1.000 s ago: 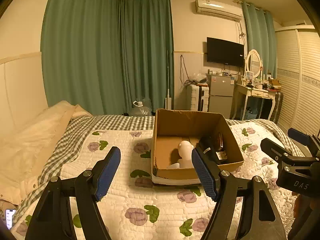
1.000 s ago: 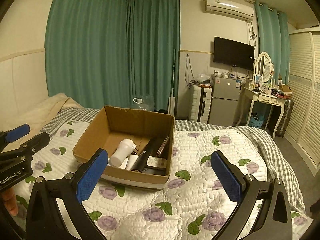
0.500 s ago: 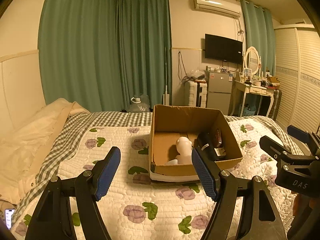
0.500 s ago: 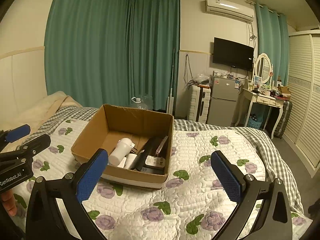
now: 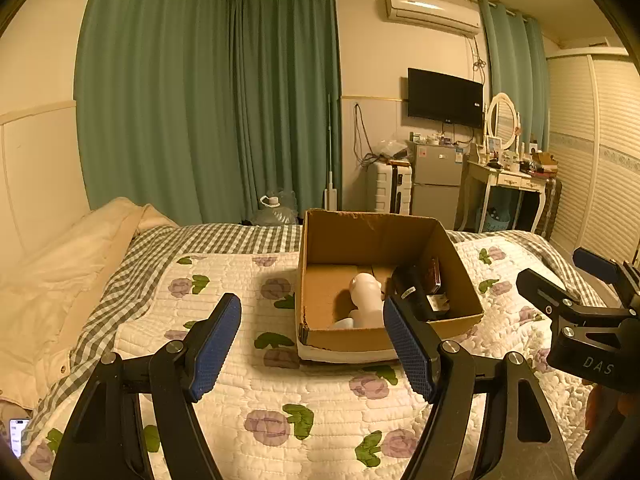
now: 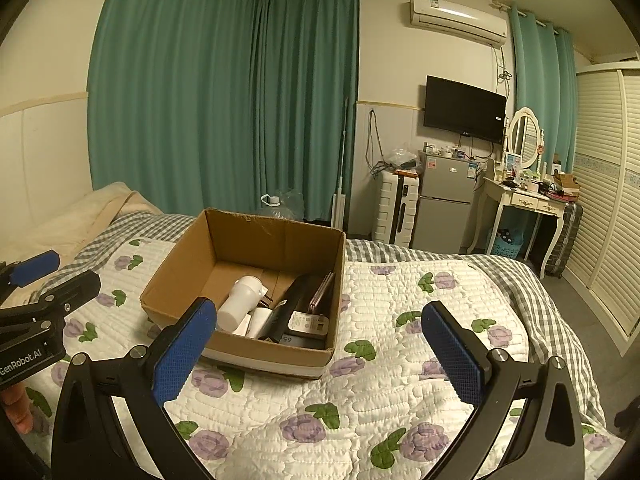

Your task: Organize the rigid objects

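Right now both my grippers hang over the floral quilt (image 6: pixel 360 400), left gripper (image 5: pixel 312 344) and right gripper (image 6: pixel 320 348) with jaws wide and empty. Ahead sits the cardboard box (image 6: pixel 264 240), holding a white bottle (image 6: pixel 238 308) and dark items; nothing blocks it.

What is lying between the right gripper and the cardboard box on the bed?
Only bare floral quilt lies between the right gripper and the cardboard box; the right wrist view shows this stretch.
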`<state>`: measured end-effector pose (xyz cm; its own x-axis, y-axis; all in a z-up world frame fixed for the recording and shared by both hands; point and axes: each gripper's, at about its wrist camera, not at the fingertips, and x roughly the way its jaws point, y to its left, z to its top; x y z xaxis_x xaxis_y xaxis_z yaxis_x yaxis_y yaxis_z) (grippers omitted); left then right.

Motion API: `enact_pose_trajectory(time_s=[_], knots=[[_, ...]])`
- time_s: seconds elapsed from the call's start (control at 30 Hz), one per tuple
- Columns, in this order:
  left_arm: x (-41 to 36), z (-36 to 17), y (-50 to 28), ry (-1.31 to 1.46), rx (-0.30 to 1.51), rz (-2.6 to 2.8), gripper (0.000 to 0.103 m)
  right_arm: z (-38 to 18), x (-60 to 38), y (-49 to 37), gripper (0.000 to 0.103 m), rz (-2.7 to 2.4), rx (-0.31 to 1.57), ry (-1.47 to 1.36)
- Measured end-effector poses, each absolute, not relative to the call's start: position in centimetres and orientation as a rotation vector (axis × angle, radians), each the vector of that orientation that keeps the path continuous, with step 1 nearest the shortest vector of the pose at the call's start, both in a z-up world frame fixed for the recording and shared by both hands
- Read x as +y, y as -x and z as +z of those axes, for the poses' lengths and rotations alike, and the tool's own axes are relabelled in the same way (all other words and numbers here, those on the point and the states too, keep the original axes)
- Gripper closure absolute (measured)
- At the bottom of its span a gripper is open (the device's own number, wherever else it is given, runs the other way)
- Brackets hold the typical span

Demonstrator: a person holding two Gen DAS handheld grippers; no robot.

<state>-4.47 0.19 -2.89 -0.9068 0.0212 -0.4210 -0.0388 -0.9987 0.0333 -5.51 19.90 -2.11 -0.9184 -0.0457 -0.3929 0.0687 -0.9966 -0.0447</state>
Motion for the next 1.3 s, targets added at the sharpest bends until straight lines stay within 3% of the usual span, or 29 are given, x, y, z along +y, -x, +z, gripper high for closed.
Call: enact_pose_trajectory(time_s=[1.3], knots=[[0.17,-3.25,4.36,0.673,0.076,3.029,0.027,-2.97,19.13,5.62,0.000,-3.013,0.123,-0.657]])
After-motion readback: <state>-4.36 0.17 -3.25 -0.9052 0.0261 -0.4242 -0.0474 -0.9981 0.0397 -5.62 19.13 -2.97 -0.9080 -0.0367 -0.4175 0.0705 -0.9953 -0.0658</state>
